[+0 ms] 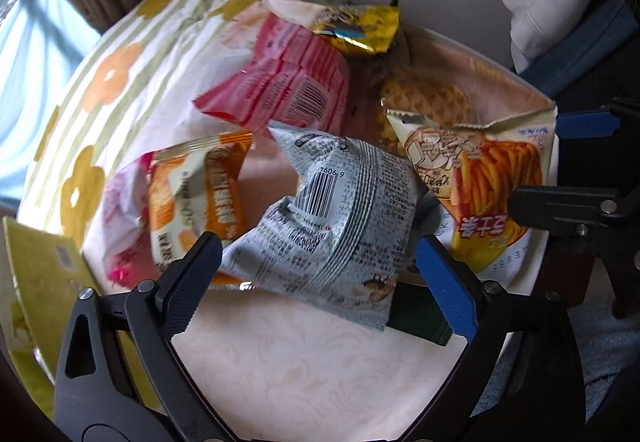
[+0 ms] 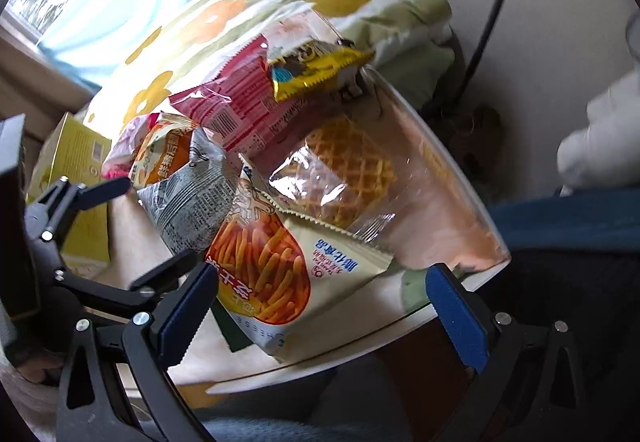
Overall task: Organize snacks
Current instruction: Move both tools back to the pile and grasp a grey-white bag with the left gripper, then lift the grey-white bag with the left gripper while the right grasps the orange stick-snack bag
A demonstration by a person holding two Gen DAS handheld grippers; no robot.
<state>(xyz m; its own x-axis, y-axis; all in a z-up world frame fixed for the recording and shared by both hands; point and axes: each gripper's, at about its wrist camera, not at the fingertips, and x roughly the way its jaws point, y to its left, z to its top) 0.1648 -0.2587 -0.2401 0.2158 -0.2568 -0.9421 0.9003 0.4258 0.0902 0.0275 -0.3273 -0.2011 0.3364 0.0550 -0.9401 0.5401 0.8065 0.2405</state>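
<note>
Several snack bags lie heaped on a small round table (image 1: pixel 300 374). A grey printed bag (image 1: pixel 332 218) lies just ahead of my open left gripper (image 1: pixel 320 270), between its fingers. A cheese-stick bag (image 2: pixel 272 270) lies between the fingers of my open right gripper (image 2: pixel 320 302). Behind are an orange bag (image 1: pixel 196 186), a pink bag (image 1: pixel 288 82), a yellow foil bag (image 1: pixel 356 26) and a clear waffle pack (image 2: pixel 344 170). The right gripper shows at the right edge of the left wrist view (image 1: pixel 560 162).
A yellow box (image 2: pixel 76 178) stands at the table's left side. A flower-patterned quilt (image 1: pixel 120 66) lies behind the heap. A dark green flat pack (image 1: pixel 420 318) lies under the bags. The table's rim (image 2: pixel 360 342) is close to my right gripper.
</note>
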